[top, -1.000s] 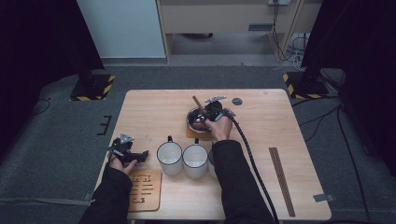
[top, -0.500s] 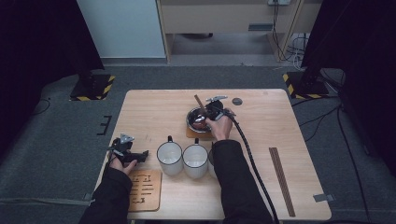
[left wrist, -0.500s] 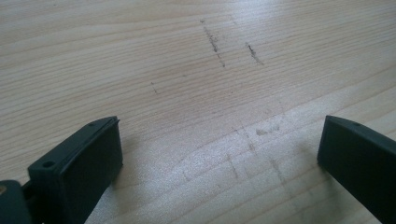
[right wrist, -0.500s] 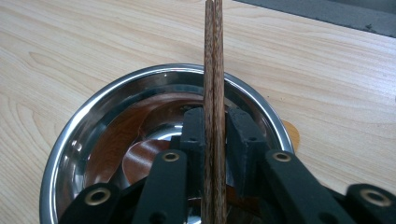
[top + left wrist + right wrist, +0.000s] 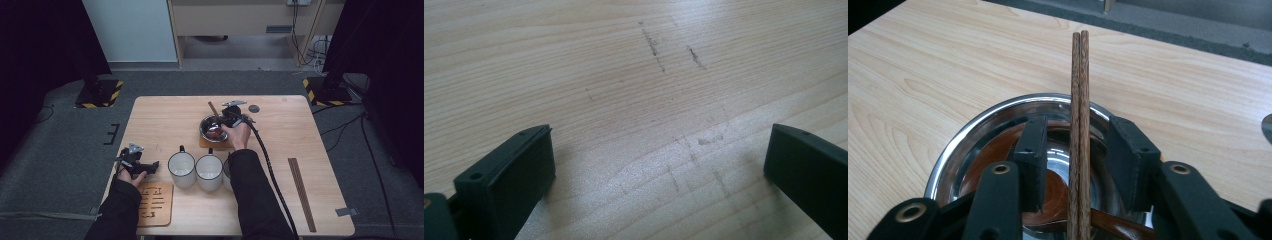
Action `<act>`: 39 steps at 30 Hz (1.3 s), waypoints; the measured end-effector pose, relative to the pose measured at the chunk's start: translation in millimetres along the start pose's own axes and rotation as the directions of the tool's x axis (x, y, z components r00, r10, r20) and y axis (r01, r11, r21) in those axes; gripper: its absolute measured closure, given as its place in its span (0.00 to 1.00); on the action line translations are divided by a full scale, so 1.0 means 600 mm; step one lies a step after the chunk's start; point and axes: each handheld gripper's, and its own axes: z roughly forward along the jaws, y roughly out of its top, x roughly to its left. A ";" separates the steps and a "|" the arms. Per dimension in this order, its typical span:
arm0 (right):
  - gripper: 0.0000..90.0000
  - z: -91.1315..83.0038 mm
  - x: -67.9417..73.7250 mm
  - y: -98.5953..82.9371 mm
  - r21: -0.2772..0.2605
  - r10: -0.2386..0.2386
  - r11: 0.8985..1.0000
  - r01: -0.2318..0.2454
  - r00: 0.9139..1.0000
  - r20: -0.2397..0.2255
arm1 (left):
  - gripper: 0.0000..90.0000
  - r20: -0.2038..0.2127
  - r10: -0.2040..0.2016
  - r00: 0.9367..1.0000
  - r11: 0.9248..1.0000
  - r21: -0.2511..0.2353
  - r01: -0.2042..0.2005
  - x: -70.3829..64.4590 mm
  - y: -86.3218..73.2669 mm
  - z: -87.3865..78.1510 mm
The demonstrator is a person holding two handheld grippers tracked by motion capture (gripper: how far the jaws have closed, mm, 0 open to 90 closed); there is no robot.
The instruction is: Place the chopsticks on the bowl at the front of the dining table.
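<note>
The right gripper (image 5: 1078,165) hangs over the steel bowl (image 5: 955,150) at the far middle of the table (image 5: 165,115), its jaws a narrow way apart with the pair of chopsticks (image 5: 1079,90) between them, apparently clear of both pads, so they look unclamped. The chopsticks lie across the bowl, their tips pointing past its far rim.

The risk, as it looks, is in the resting place: two thin round sticks on a curved, polished rim can roll or slide off onto the table, and any nudge from the jaws could tip them or scrape the bowl across its wooden coaster (image 5: 207,143).

The bowl is shiny metal that mirrors brown; a dark curved piece lies inside it. The chopsticks are dark, grained wood, straight and slender. The table is pale, fine-grained wood with faint scuffs.

The left gripper (image 5: 659,165) rests wide open, empty, at the near left.
</note>
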 end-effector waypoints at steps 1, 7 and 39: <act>0.67 0.000 0.000 0.000 0.000 0.000 1.000 0.000 1.000 0.000 | 0.00 0.000 0.000 1.000 1.000 0.000 0.000 0.000 0.000 0.000; 0.61 -0.018 -0.002 0.006 -0.026 -0.020 0.999 0.020 1.000 -0.007 | 0.00 0.000 0.000 1.000 1.000 0.000 0.000 0.000 0.000 0.000; 0.93 -0.080 -0.022 -0.030 0.039 -0.078 0.996 0.079 0.996 -0.043 | 0.00 0.000 0.000 1.000 1.000 0.000 0.000 0.000 0.000 0.000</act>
